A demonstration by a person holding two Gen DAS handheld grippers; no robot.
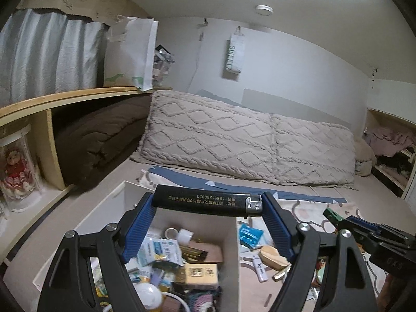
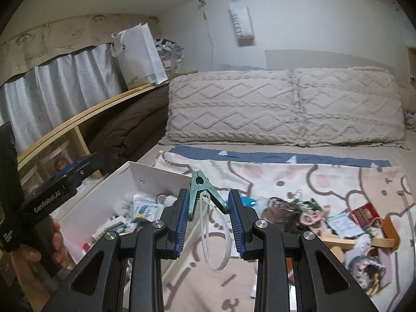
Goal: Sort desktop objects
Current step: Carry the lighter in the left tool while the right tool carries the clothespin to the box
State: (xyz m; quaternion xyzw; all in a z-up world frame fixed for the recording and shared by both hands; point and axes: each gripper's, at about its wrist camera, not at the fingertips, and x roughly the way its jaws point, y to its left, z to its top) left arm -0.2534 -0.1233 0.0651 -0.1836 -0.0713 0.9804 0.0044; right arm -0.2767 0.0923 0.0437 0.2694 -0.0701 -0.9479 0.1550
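Bed (image 2: 286,280) covered with a patterned sheet, two knitted cream pillows (image 1: 234,143) propped against the far wall. Wooden shelf (image 1: 65,98) running along the left side; folded brown blanket (image 1: 104,140) stowed beneath it, white shopping bag (image 1: 132,52) standing on top, doll in a clear case (image 1: 15,171) in the lower compartment.

White box (image 2: 156,174) resting on the bed at left, open-topped, crowded with small items: tape rolls, packets, a yellow carton. Loose clutter (image 2: 351,223) spread on the sheet to the right of the box: packets, a red booklet, a knitted piece, wooden bits.

Left gripper (image 1: 208,202) raised above the box, blue pads set wide and clamped end to end on a black lighter (image 1: 205,202). Lighter held crosswise, level, metal cap toward the right pad, printed text along its side. Positioned over the box's far half, clear of the contents below.

Right gripper (image 2: 208,205) held over the sheet just right of the box, pads drawn close and pinching a green clip (image 2: 201,192) by its splayed handles. Clip nose pointing away and upward. Clear plastic loop (image 2: 214,236) hanging from the clip down between the jaws, not touching the sheet.

Hand (image 2: 39,249) visible at lower left of the right wrist view, wrapped around the left gripper's handle.
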